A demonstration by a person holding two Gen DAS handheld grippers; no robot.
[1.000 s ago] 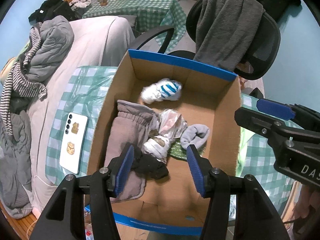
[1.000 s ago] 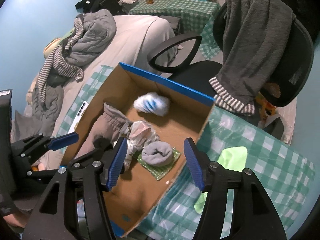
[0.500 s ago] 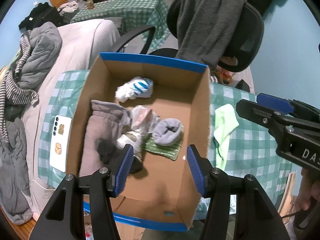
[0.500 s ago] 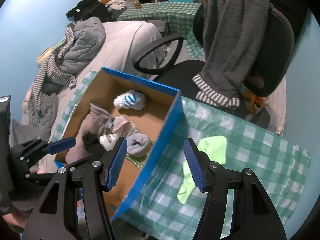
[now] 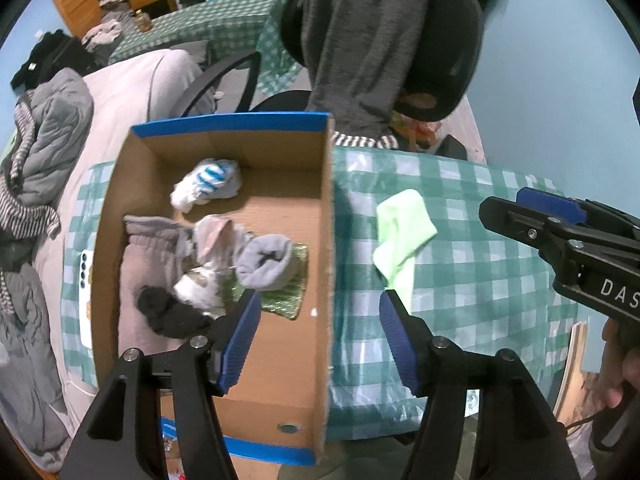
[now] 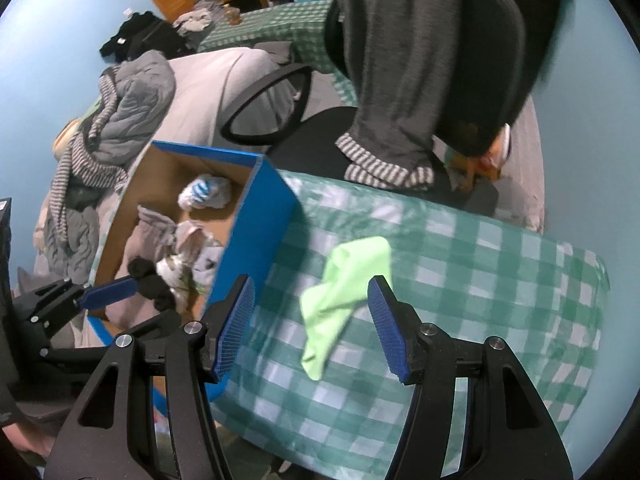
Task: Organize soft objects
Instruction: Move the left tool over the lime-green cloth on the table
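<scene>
A cardboard box with blue rim (image 5: 326,240) (image 6: 260,216) stands on the left of a green checked table. It holds several soft things: a white-and-blue sock ball (image 5: 208,184), a grey sock ball (image 5: 266,262), a black sock (image 5: 168,314) and a grey garment (image 5: 148,248). A lime green cloth (image 5: 402,230) (image 6: 344,276) lies on the table right of the box. My left gripper (image 5: 318,338) is open and empty above the box's right wall. My right gripper (image 6: 310,330) is open and empty, just above the near end of the green cloth.
A black office chair (image 6: 472,80) draped with a grey garment (image 5: 360,40) stands behind the table. A bed with piled clothes (image 5: 44,152) is to the left. A white phone (image 5: 85,280) lies left of the box. The checked tablecloth (image 6: 480,280) extends right.
Both grippers have moved right, away from above the box interior. The green cloth has come into the middle of the right wrist view. Both stay open and empty.
</scene>
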